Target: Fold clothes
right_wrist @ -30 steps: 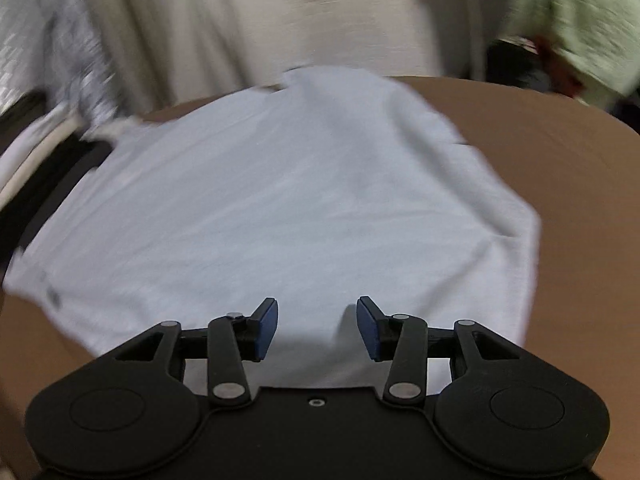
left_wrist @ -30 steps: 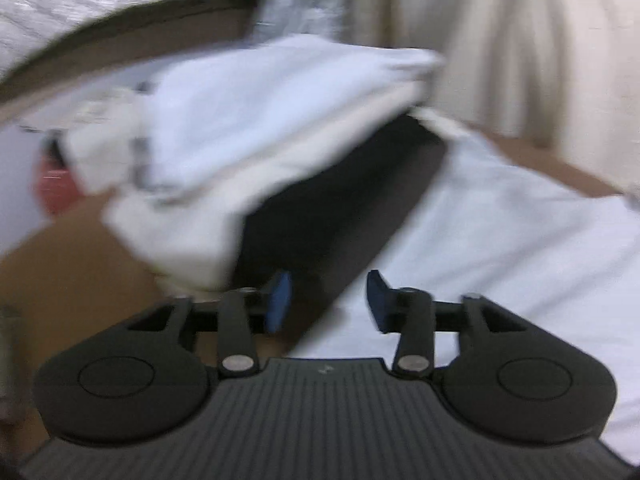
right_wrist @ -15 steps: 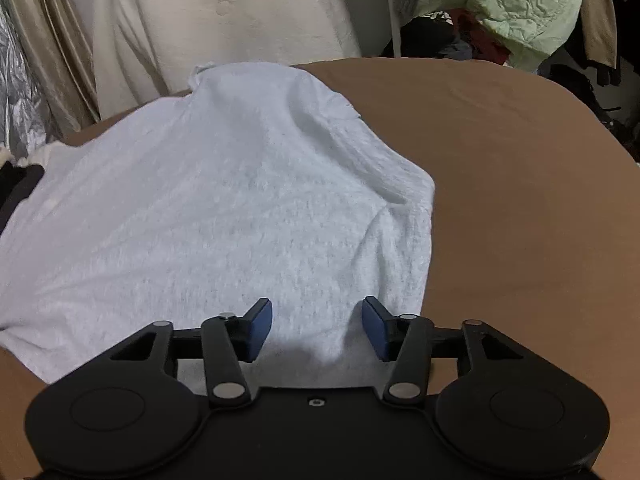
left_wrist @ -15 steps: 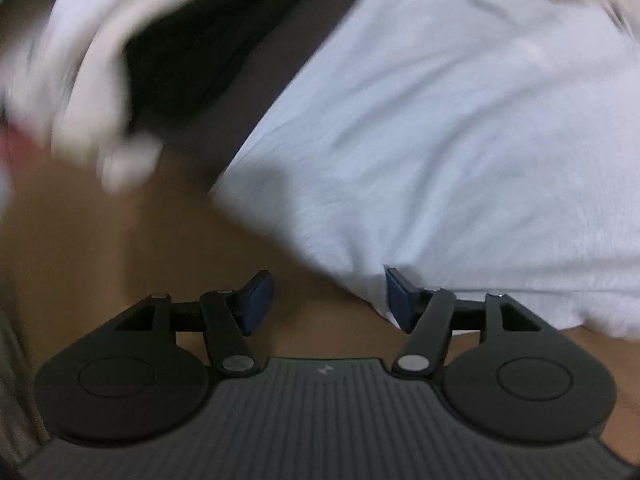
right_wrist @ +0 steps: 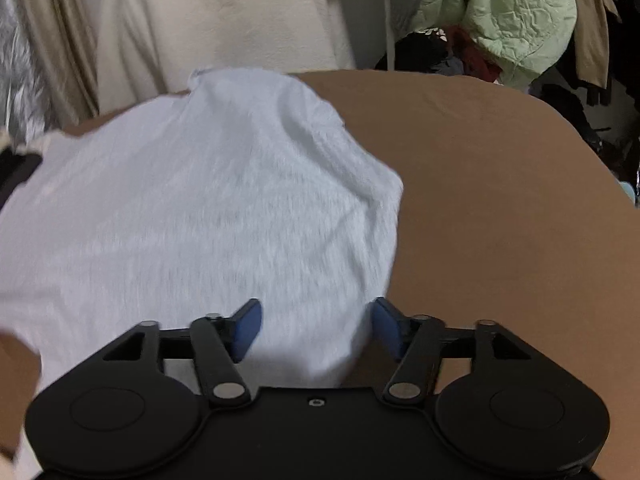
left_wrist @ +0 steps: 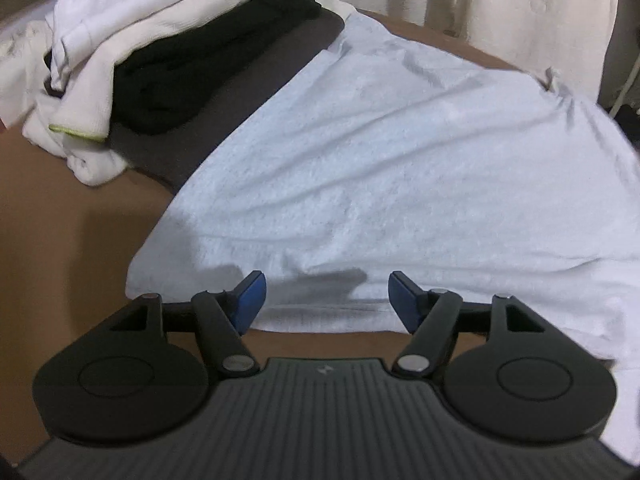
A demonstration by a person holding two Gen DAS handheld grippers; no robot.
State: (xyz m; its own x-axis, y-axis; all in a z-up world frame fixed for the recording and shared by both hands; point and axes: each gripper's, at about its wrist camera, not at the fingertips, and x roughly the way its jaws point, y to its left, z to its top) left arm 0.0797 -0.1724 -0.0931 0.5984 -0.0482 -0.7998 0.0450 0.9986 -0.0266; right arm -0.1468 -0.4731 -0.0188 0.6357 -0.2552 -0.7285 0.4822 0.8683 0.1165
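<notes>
A white T-shirt (left_wrist: pixel 400 168) lies spread flat on a brown table (left_wrist: pixel 60 240). In the left wrist view my left gripper (left_wrist: pixel 326 294) hovers over the shirt's near hem by its left corner; its jaws are opening, with the blue pads apart and the hem edge below and between them. In the right wrist view the same shirt (right_wrist: pixel 200 220) fills the left half. My right gripper (right_wrist: pixel 316 326) sits above the shirt's near right corner. Its jaws are opening too, with cloth under the gap and neither pad pressing on it.
A stack of folded clothes (left_wrist: pixel 168 52), white, black and grey, sits left of the shirt. Cream curtains (right_wrist: pixel 224 16) hang behind the table. A pale green quilted garment (right_wrist: pixel 500 12) and dark clothes are piled beyond the far right edge. Bare brown table (right_wrist: pixel 500 200) stretches right of the shirt.
Both grippers' jaws have spread wider. The left gripper swung away from the folded stack to the shirt's near hem. The right gripper shifted right along the hem to the shirt's right corner.
</notes>
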